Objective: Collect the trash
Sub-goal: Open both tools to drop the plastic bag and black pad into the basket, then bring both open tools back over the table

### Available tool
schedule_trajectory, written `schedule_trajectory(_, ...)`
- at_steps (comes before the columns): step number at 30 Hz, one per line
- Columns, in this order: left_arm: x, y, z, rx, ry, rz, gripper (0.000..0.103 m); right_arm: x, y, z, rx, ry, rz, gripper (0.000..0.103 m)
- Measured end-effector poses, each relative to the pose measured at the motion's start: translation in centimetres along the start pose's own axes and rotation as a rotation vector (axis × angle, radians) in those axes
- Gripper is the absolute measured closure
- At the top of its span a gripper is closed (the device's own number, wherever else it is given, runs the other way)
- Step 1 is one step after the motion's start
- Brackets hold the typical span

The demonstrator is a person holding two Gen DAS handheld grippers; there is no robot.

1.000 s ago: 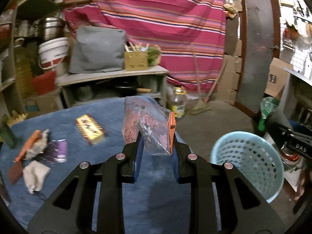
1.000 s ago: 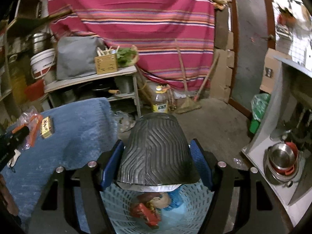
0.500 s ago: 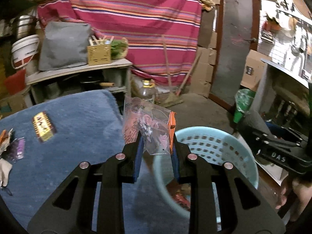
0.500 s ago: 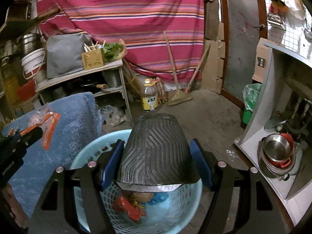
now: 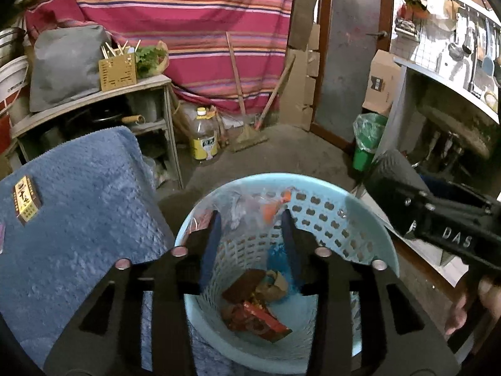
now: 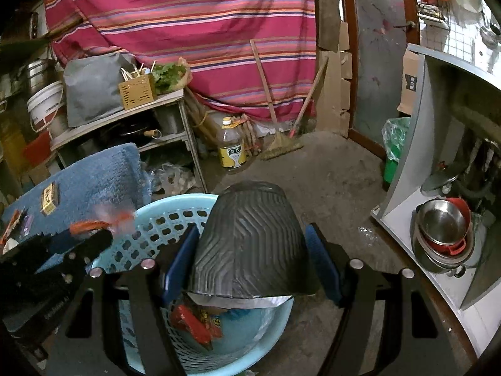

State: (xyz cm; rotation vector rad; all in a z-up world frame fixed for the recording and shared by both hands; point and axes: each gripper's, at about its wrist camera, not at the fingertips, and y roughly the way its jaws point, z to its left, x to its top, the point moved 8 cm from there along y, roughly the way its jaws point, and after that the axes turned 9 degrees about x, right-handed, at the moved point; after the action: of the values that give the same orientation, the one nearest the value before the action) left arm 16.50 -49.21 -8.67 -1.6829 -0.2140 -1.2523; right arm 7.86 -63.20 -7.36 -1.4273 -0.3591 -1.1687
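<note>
A light blue perforated trash basket [image 5: 341, 216] stands on the floor beside the blue-covered table [image 5: 78, 213]; it also shows in the right wrist view [image 6: 162, 216]. My left gripper [image 5: 250, 219] is open over the basket's mouth. A clear plastic wrapper with orange print [image 5: 260, 203] is blurred, loose between the fingertips above the basket. Red and brown wrappers [image 5: 253, 313] lie at the bottom. My right gripper [image 6: 253, 235] is shut on a black ribbed container [image 6: 250, 238], held over the basket's right side.
A yellow box [image 5: 26, 199] lies on the blue cloth; more scraps [image 6: 14, 225] lie at its left end. A shelf unit [image 5: 125, 94], an oil bottle [image 5: 205, 139], brooms and a green bag [image 5: 368, 131] stand behind. A grey counter with pots [image 6: 444, 232] is on the right.
My left gripper swung right from the table to over the basket and opened; the clear wrapper has come free of its fingers. The right gripper kept hold of the black container above the basket.
</note>
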Motion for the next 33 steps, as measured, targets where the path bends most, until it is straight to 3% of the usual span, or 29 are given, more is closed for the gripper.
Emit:
schedule_trajectory(7, 1.0, -2.2, 3.5, 0.070, -0.036, -0.044, 0.024, -0.1, 0.8, 1.1, 0.009, -0.021, 0.010, 0.033)
schedule_trajectory(12, 1.5, -4.5, 8.7, 0.166, -0.102, -0.080, 0.009, -0.4, 2.1, 2.8, 0.041, -0.020, 0.012, 0.033)
schedule_trajectory(18, 0.9, -7.2, 14.9, 0.266, -0.183, -0.103, 0.006, -1.2, 3.9, 5.6, 0.066, -0.028, 0.039, 0.032)
schedule_trajectory(20, 0.6, -7.9, 16.4, 0.294, -0.189, -0.105, 0.006, -1.3, 4.2, 6.1, 0.046, -0.030, 0.038, 0.013)
schedule_trajectory(21, 0.6, -8.3, 17.3, 0.308, -0.192, -0.108, 0.006, -1.3, 4.1, 6.3, 0.038, -0.032, 0.036, 0.011)
schedule_trajectory(25, -0.2, -10.6, 21.2, 0.383, -0.193, -0.127, 0.006, -0.8, 3.5, 7.9, 0.021, -0.060, 0.023, 0.010)
schedule_trajectory(33, -1.5, -15.1, 29.0, 0.496, -0.239, -0.166, 0.006, 0.8, 1.1, 15.1, 0.066, -0.129, -0.071, 0.006)
